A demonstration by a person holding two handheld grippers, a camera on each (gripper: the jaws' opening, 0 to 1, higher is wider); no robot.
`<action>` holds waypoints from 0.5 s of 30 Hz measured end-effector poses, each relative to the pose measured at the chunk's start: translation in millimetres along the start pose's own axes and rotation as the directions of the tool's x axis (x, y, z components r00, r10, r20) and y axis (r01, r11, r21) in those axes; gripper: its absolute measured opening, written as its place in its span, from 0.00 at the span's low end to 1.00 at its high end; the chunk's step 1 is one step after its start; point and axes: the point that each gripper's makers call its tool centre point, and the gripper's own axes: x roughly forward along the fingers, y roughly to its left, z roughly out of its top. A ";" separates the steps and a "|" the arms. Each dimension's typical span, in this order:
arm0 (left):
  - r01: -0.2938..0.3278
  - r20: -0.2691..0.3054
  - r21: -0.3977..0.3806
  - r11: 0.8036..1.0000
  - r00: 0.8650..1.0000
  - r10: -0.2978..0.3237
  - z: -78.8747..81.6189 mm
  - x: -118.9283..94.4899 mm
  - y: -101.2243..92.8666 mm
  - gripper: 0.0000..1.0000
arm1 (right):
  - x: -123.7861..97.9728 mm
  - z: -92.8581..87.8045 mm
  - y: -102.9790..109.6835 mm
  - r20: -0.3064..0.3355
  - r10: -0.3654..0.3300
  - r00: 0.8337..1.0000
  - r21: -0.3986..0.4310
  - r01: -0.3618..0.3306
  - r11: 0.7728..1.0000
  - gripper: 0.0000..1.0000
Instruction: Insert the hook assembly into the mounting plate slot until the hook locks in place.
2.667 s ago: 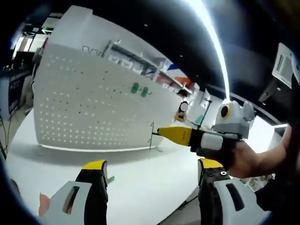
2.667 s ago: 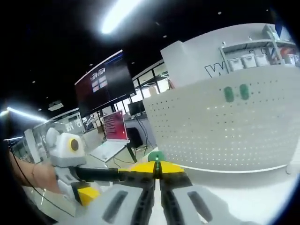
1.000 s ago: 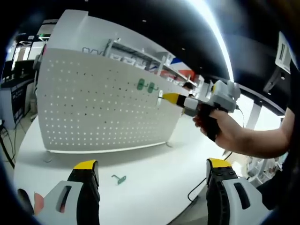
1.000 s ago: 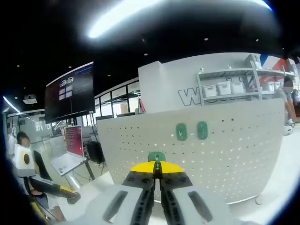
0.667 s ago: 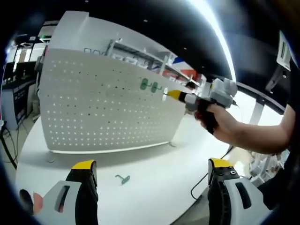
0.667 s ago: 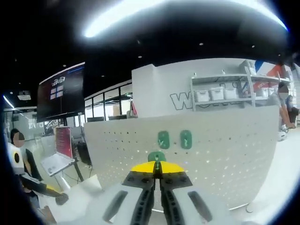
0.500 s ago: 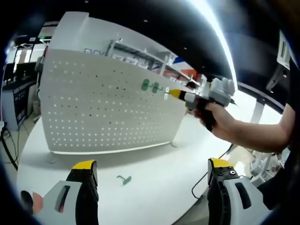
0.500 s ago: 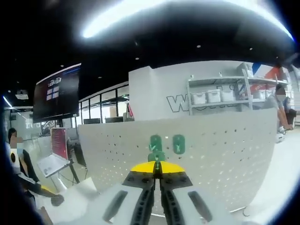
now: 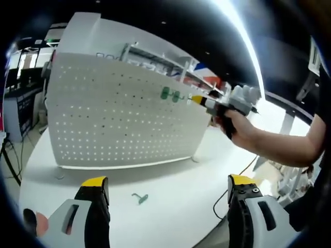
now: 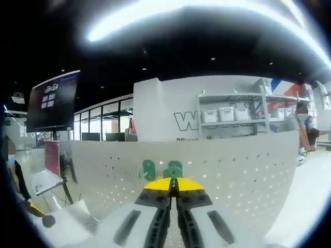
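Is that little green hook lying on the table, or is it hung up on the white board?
Lying flat. The green hook rests on the white table, in front of the pegboard and apart from it.

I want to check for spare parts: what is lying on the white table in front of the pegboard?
A small green hook lies on the white table in front of the pegboard, between the left gripper's open jaws. The table surface under those jaws is covered.

White table (image 9: 170, 201): upright pegboard (image 9: 119, 124), loose green hook (image 9: 139, 197).
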 end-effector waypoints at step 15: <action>-0.024 0.004 -0.028 0.999 1.000 0.024 3.5 -1.9 11.3 0.94 | 23.1 2.3 -25.6 0.015 -0.058 0.998 -0.023 0.059 0.998 0.00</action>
